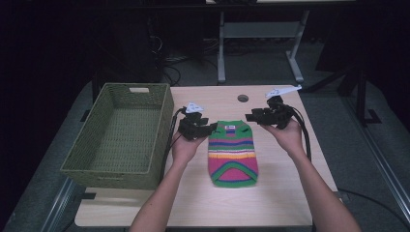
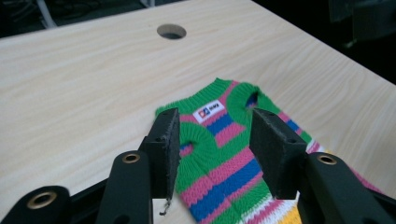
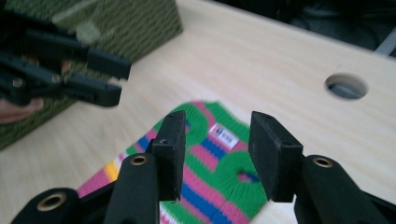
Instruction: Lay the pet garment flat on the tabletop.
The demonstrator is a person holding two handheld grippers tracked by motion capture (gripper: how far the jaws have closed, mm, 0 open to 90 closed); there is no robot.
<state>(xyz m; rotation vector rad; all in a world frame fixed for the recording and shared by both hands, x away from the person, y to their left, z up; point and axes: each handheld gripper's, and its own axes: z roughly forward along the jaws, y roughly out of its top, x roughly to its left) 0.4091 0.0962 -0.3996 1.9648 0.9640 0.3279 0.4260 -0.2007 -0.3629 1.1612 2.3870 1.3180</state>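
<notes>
Your left claw (image 1: 209, 127) and right claw (image 1: 250, 116), both spread, flank the striped sweater's (image 1: 232, 153) collar at frame centre, seemingly ready to pinch its shoulders.

Green woven basket (image 1: 121, 135) on the left part of a light wooden table (image 1: 270, 193), open side up. Round hole (image 1: 242, 98) in the tabletop near the far edge. Grey floor (image 1: 348, 140) beyond.

A green, pink, blue and yellow striped sweater (image 1: 232, 153) beside an olive-green woven basket (image 1: 121, 137).
</notes>
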